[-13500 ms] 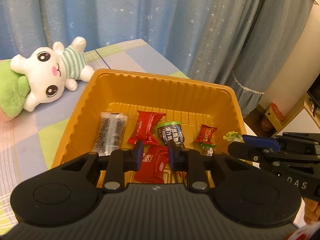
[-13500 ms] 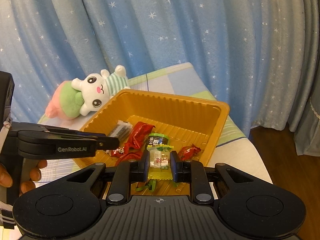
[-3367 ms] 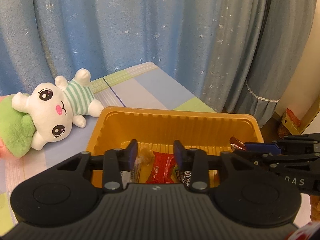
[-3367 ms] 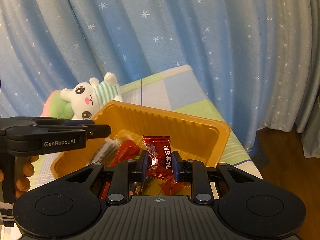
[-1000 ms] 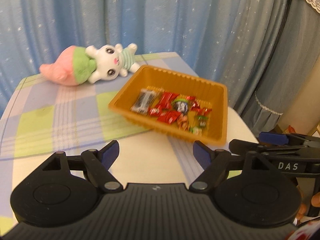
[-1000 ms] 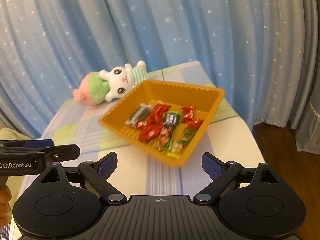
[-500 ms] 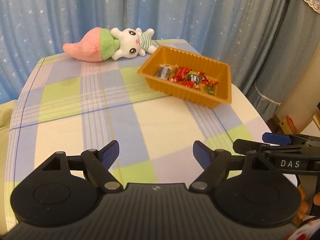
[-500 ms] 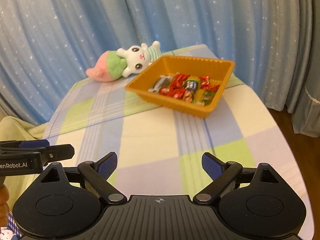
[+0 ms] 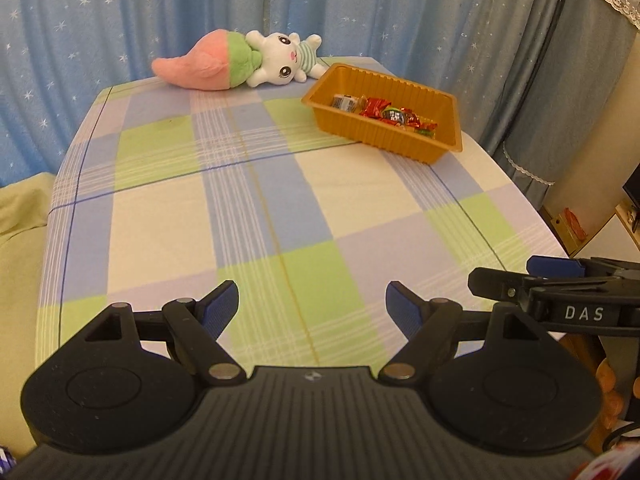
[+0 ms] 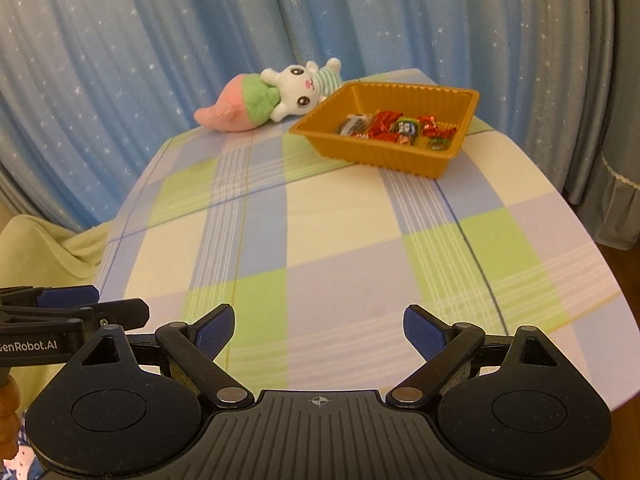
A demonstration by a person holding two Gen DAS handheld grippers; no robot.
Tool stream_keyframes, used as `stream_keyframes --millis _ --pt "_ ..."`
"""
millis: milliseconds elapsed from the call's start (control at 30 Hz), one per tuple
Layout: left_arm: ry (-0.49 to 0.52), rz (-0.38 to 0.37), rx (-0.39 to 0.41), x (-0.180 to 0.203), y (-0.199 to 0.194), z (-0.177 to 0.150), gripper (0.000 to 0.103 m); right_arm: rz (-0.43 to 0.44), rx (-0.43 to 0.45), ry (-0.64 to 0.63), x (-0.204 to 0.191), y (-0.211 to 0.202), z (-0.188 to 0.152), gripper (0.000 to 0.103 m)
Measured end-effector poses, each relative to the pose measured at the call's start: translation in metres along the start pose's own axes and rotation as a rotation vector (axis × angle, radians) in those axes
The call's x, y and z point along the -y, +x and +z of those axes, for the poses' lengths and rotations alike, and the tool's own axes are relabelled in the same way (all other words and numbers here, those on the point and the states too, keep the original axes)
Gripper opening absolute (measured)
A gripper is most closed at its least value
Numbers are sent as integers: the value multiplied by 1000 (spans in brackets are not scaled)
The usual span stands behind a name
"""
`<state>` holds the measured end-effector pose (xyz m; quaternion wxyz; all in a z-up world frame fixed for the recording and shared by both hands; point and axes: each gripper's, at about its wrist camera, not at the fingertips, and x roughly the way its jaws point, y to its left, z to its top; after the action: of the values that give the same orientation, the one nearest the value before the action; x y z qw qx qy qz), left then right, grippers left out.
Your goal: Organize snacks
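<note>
An orange plastic tray (image 9: 448, 136) stands at the far right of the checked table and holds several wrapped snacks (image 9: 384, 112). It also shows in the right wrist view (image 10: 464, 136) with the snacks (image 10: 396, 126) inside. My left gripper (image 9: 312, 304) is open and empty, low over the table's near edge, far from the tray. My right gripper (image 10: 318, 326) is open and empty, also at the near edge. Each gripper shows at the side of the other's view.
A plush toy rabbit (image 9: 244, 62) with a pink and green body lies at the far edge beside the tray, also in the right wrist view (image 10: 272, 98). Blue starred curtains hang behind. A pale green cloth (image 9: 20, 216) lies off the table's left side.
Both grippers have drawn further back from the tray toward the near edge. The tray now looks smaller and farther. Both stay open and empty.
</note>
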<state>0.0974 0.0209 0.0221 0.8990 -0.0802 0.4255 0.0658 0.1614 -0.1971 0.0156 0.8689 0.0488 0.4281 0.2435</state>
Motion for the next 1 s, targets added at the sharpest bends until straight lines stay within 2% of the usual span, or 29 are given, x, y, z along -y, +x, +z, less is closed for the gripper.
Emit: stream_keyframes --millis 433,1000 --pt "-14 6 -20 -27 -20 -33 79 5 -24 -25 -35 -8 -33 91" --pt "-13 -12 -32 -38 -22 -44 80 -10 -38 -24 -50 -5 -44 91"
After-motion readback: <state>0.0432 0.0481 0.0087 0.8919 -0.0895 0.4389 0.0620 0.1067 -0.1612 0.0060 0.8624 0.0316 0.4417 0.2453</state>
